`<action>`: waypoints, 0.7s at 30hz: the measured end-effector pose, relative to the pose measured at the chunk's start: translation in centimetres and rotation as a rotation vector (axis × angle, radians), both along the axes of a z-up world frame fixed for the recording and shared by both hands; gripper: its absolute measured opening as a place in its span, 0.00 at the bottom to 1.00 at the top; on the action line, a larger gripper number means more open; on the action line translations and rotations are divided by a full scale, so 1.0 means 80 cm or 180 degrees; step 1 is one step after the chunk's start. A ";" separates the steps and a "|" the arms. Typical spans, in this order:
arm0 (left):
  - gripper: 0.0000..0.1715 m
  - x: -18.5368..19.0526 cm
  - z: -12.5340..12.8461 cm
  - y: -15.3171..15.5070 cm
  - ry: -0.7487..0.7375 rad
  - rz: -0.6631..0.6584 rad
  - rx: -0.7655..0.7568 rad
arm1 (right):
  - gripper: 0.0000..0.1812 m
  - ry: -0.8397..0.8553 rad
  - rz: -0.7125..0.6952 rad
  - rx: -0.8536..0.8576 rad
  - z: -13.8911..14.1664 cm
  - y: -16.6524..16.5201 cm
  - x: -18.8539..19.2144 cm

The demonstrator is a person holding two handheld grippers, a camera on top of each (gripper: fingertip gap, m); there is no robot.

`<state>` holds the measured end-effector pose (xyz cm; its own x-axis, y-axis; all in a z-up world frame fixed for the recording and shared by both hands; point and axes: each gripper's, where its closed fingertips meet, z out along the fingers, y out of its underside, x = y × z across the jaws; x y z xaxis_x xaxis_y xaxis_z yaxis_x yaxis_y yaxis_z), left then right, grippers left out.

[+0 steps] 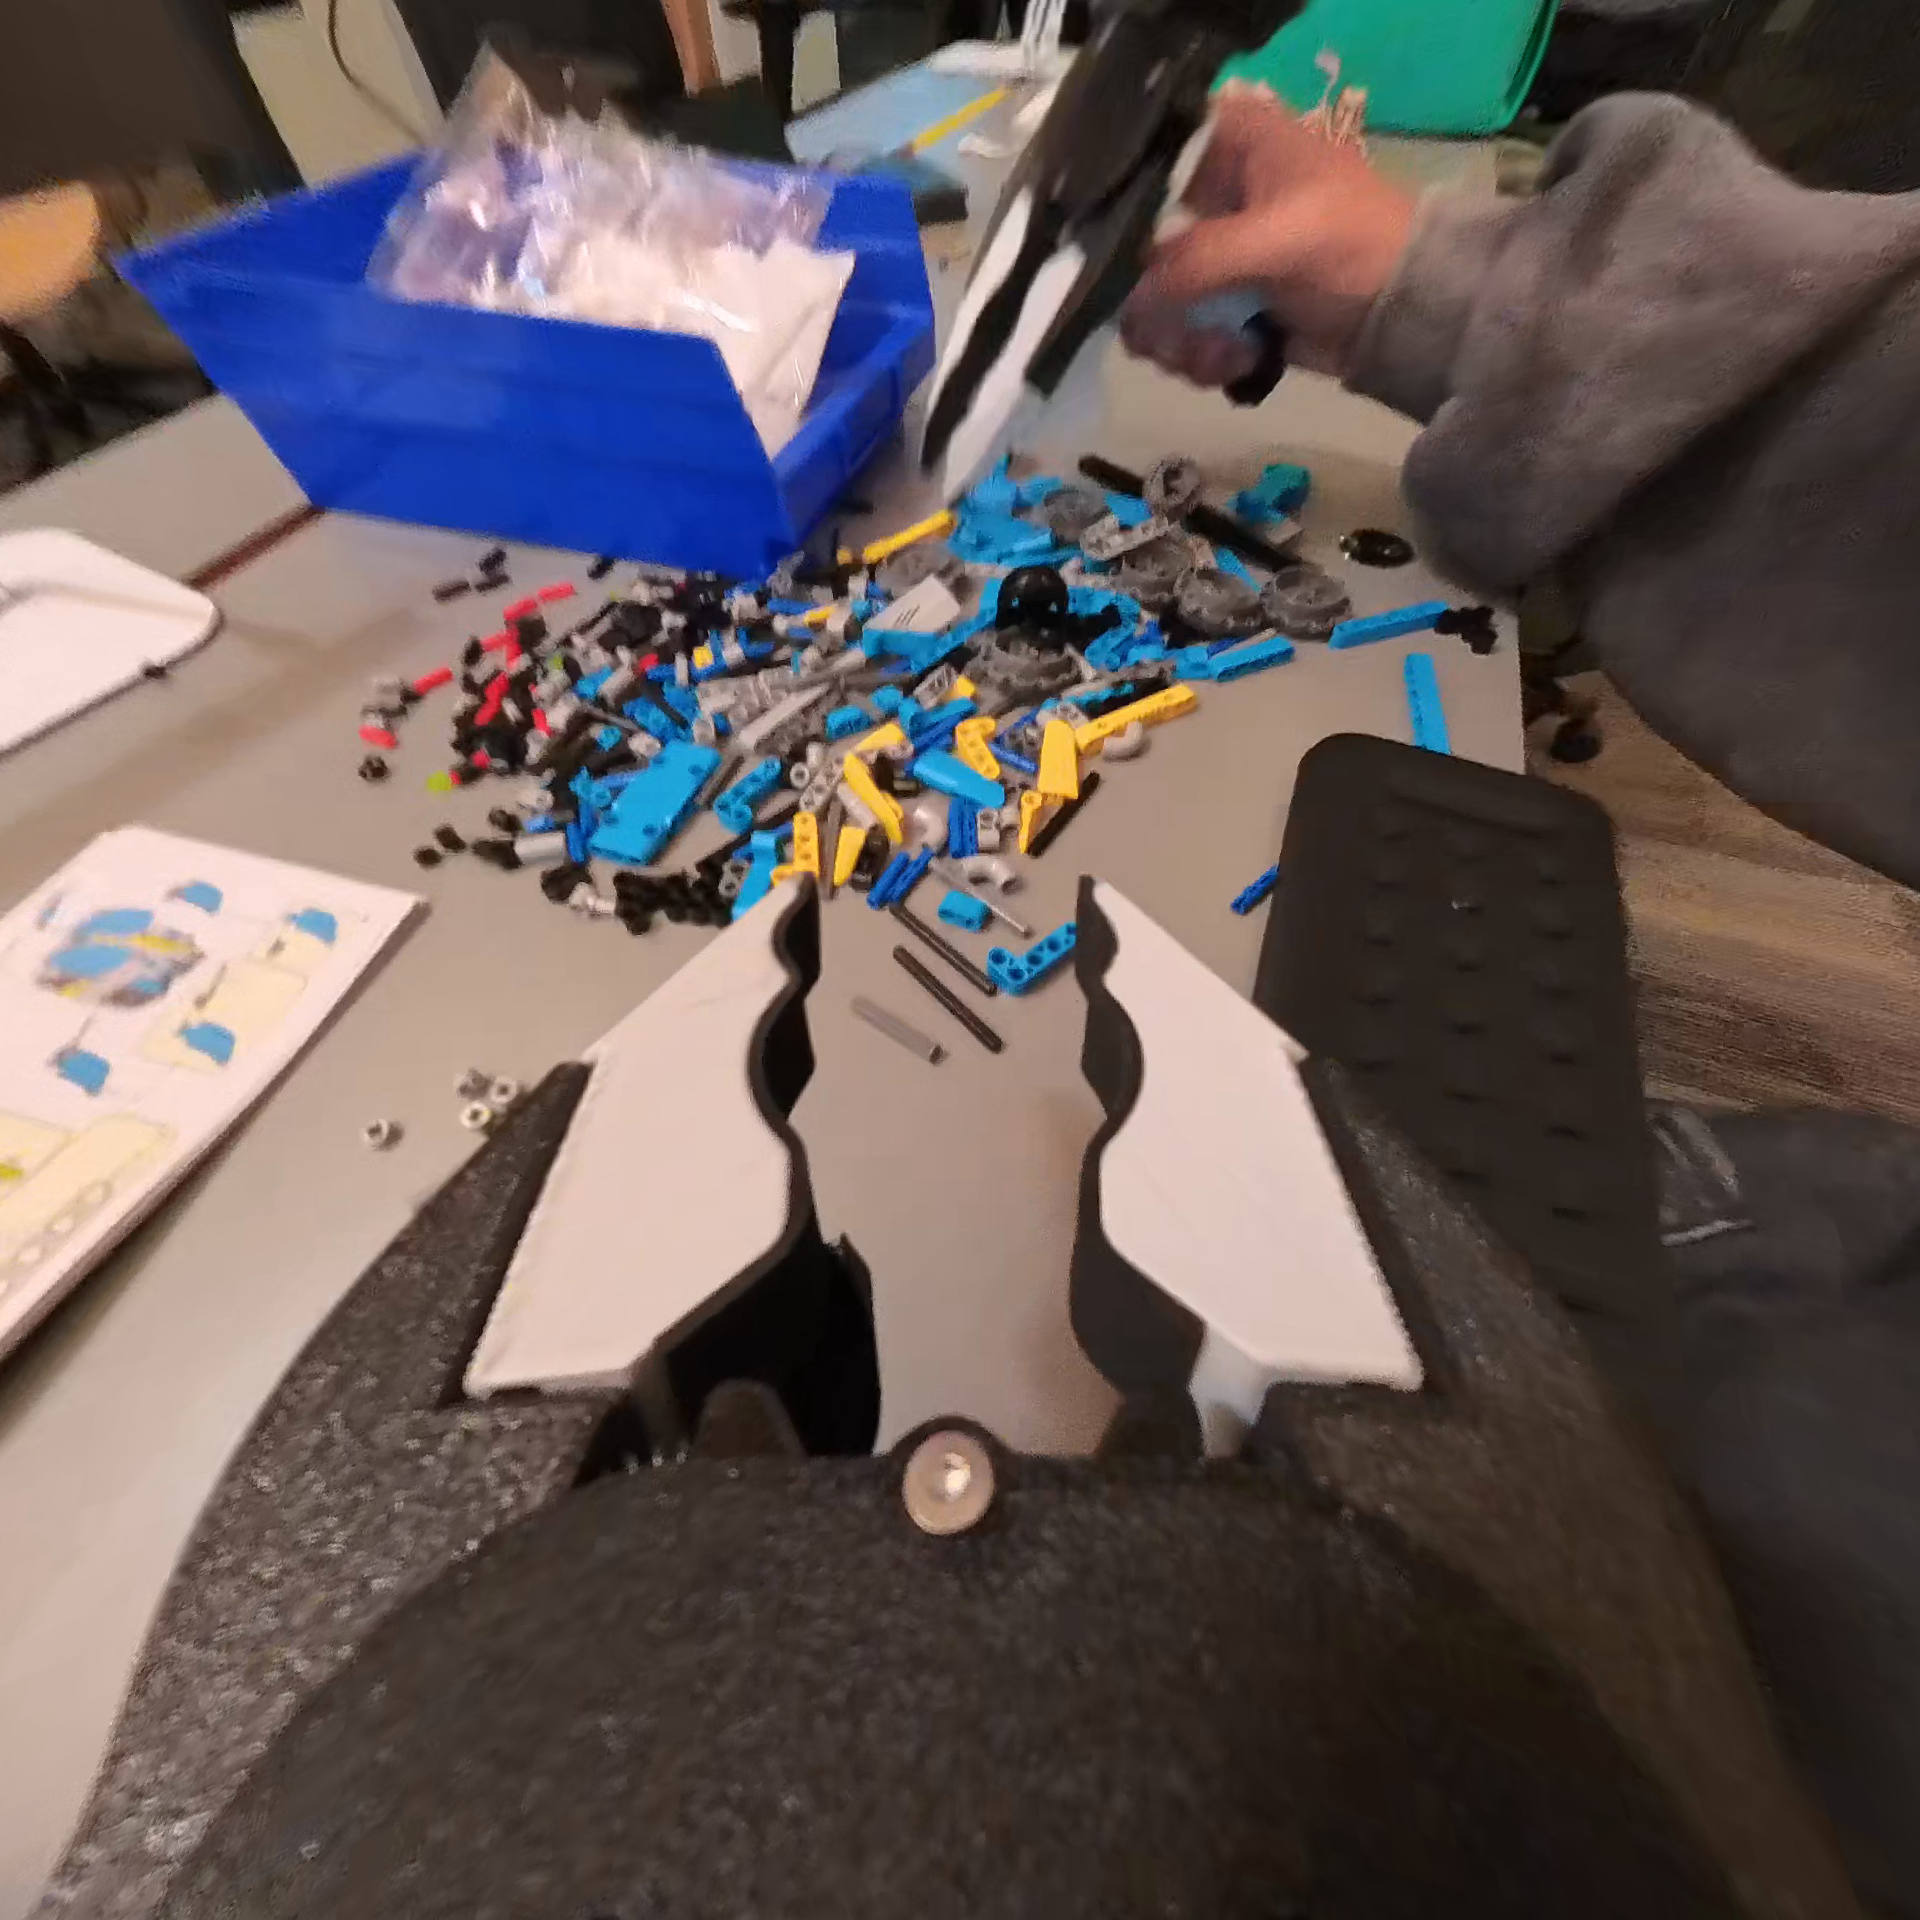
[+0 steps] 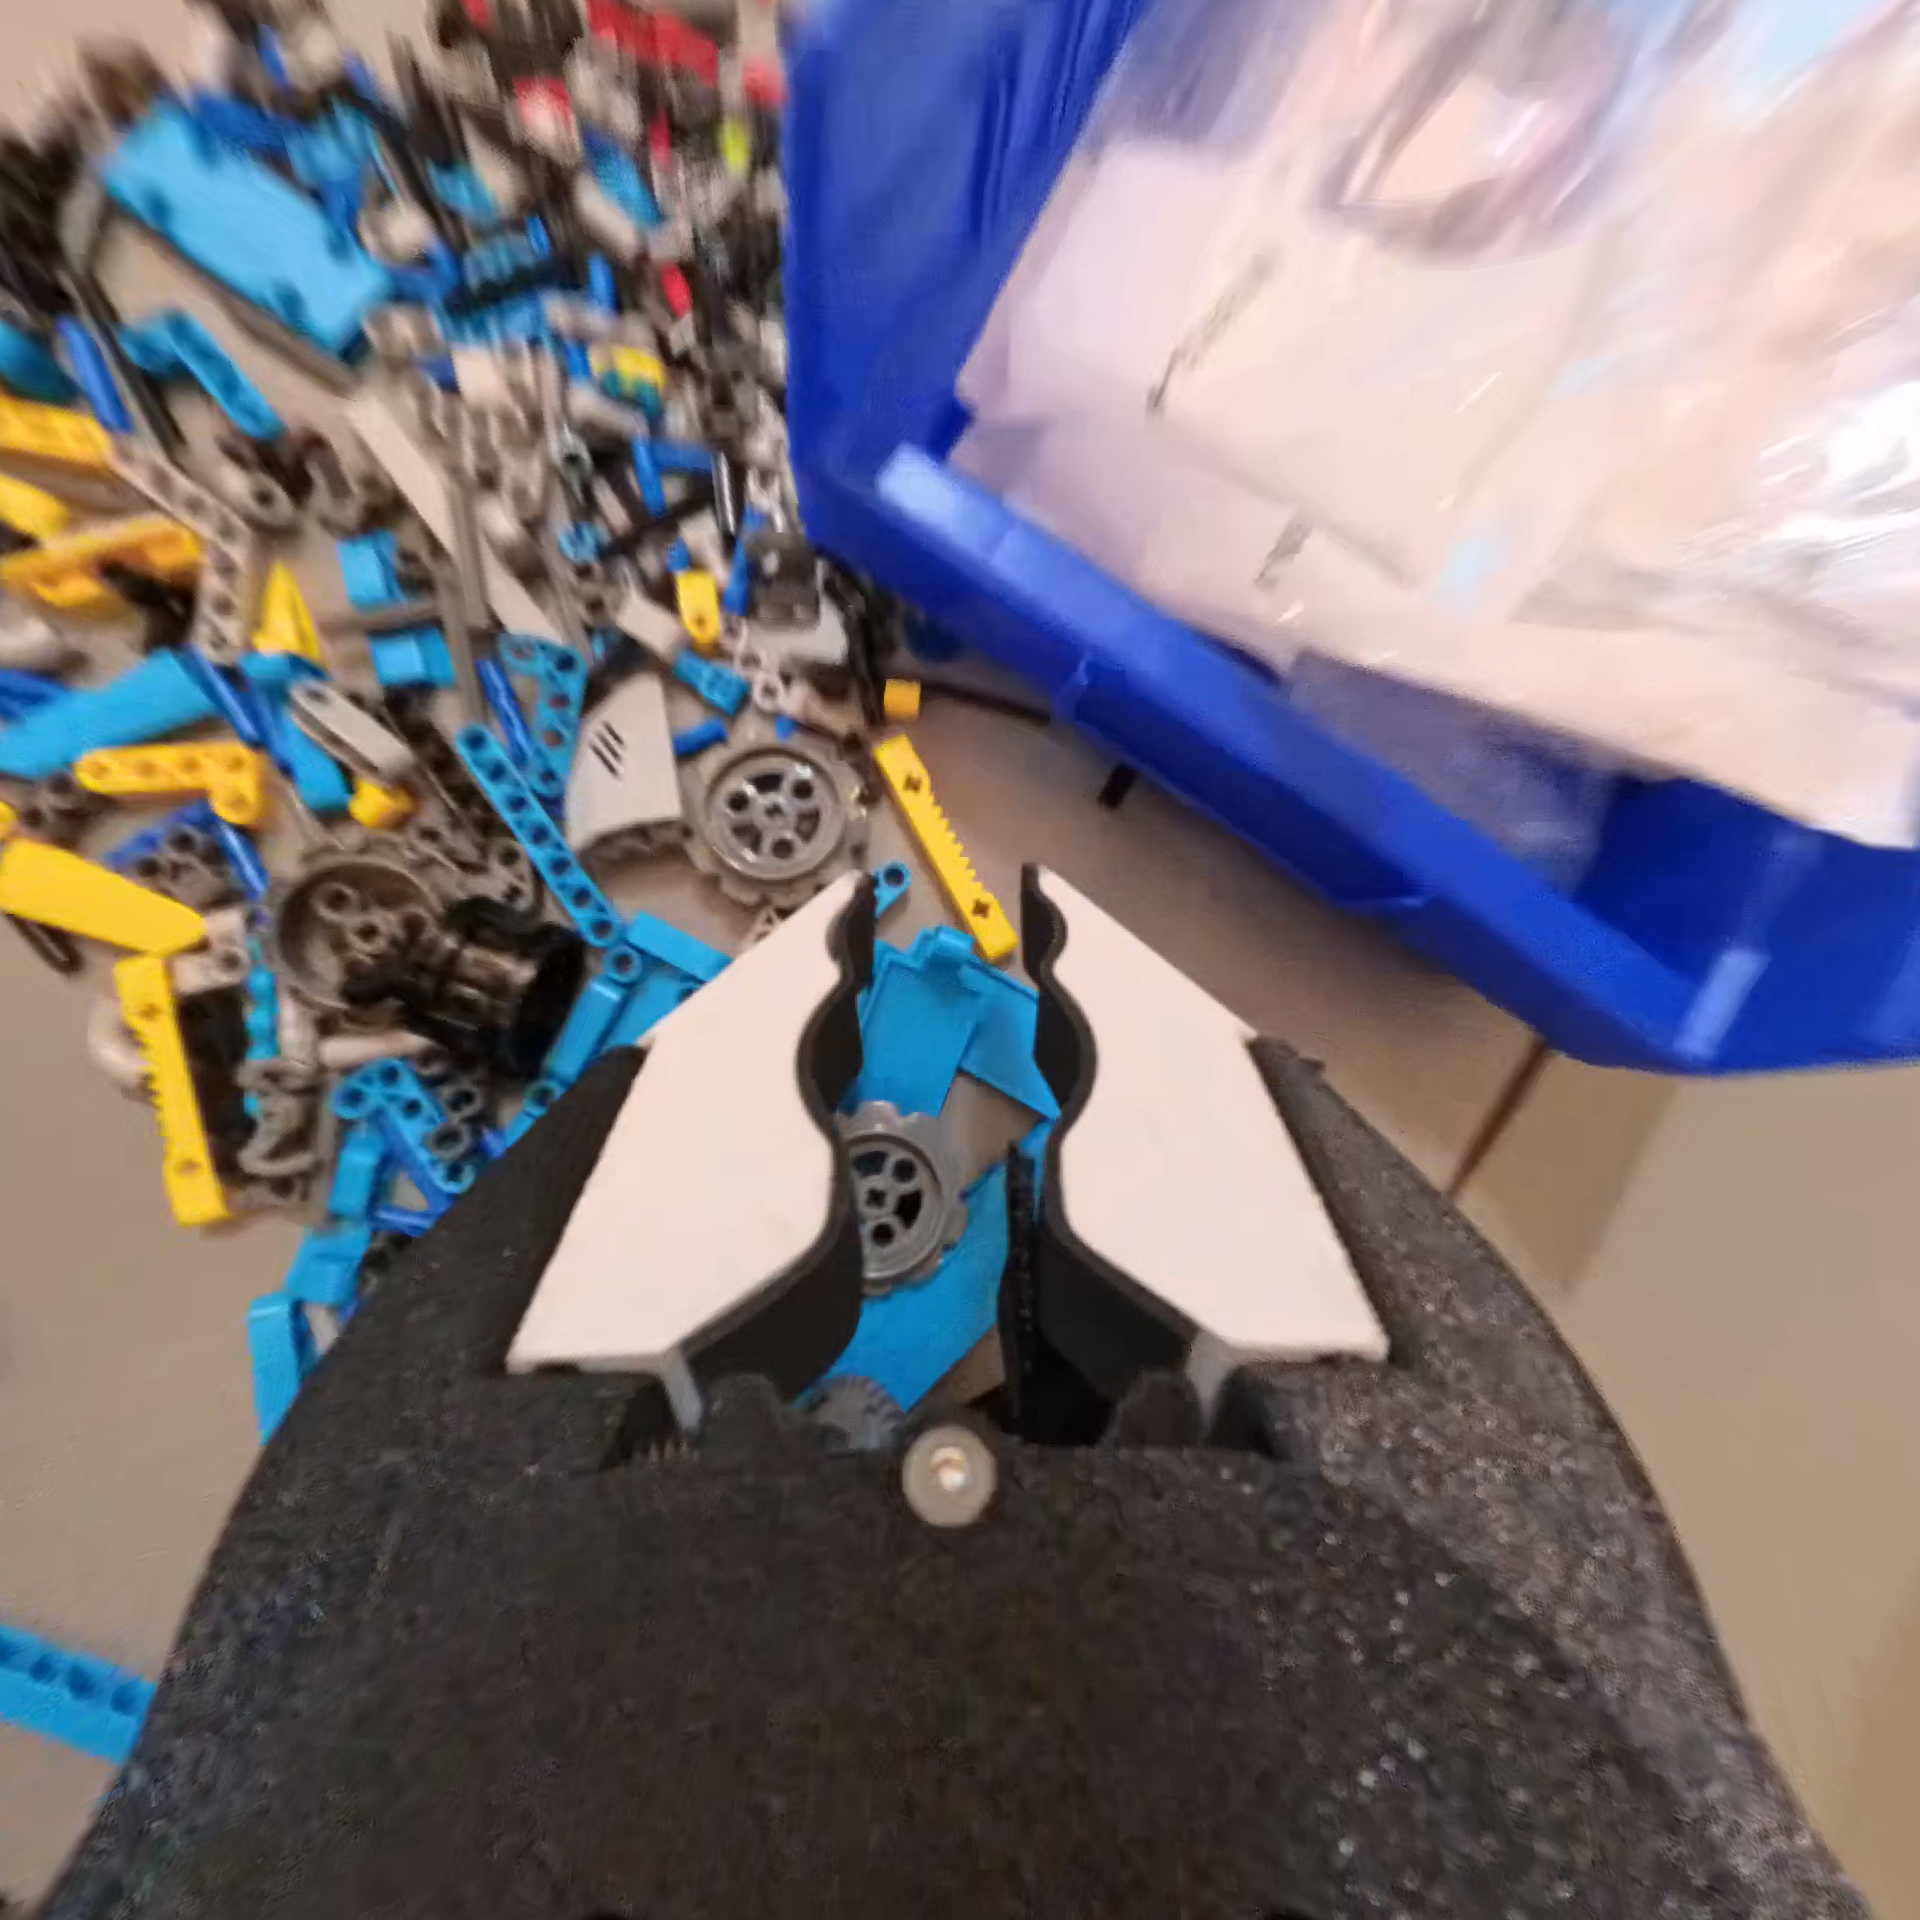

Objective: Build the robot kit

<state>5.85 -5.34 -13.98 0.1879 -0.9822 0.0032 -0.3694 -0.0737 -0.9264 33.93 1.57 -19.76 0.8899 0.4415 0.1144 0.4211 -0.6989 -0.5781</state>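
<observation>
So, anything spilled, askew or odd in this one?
Yes: building pieces lie loose across the grey table instead of in the blue bin, which holds clear bags. A few blue pieces sit at the table's edge.

Speckled black tool point(image 1: 945, 904) body – white fingers point(image 1: 665, 1164), silver screw point(image 1: 940, 1488); grey fleece sleeve point(image 1: 1662, 312)

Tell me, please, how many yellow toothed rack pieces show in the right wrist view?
2. One yellow rack lies just beyond the right hand-held gripper tips, near the blue bin; the other lies at the pile's left edge. More may be hidden.
</observation>
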 end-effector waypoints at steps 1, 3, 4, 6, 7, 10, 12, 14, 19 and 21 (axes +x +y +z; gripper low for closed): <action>0.29 0.000 0.005 -0.002 -0.0054 -0.0005 0.0082 | 0.15 0.0128 0.0120 -0.0297 -0.018 -0.001 -0.003; 0.29 -0.002 0.005 -0.003 -0.0058 -0.0018 0.0115 | 0.15 0.0300 0.0211 -0.0521 -0.034 0.005 -0.007; 0.29 -0.003 0.004 -0.003 -0.0057 -0.0023 0.0080 | 0.15 0.0332 0.0234 -0.0535 -0.036 0.008 -0.008; 0.29 -0.003 0.005 -0.002 -0.0091 -0.0024 0.0002 | 0.15 0.0276 0.0232 -0.0526 -0.038 0.013 -0.004; 0.29 -0.002 0.006 -0.002 -0.0104 -0.0035 -0.0047 | 0.15 0.0256 0.0227 -0.0493 -0.037 0.014 -0.003; 0.29 -0.001 0.004 -0.005 -0.0120 -0.0086 -0.0185 | 0.15 0.0332 0.0230 -0.0431 -0.026 0.015 -0.006; 0.29 0.000 0.004 -0.007 -0.0120 -0.0109 -0.0230 | 0.15 0.0357 0.0172 -0.0380 -0.020 0.019 -0.002; 0.29 0.001 0.005 -0.010 -0.0130 -0.0140 -0.0250 | 0.14 0.0405 0.0124 -0.0414 -0.022 0.021 0.002; 0.29 0.003 0.006 -0.018 -0.0118 -0.0197 -0.0235 | 0.05 0.0395 0.0191 -0.0630 -0.036 0.017 -0.002; 0.29 0.004 0.006 -0.020 -0.0125 -0.0218 -0.0310 | 0.03 0.0368 0.0203 -0.0612 -0.027 0.016 -0.008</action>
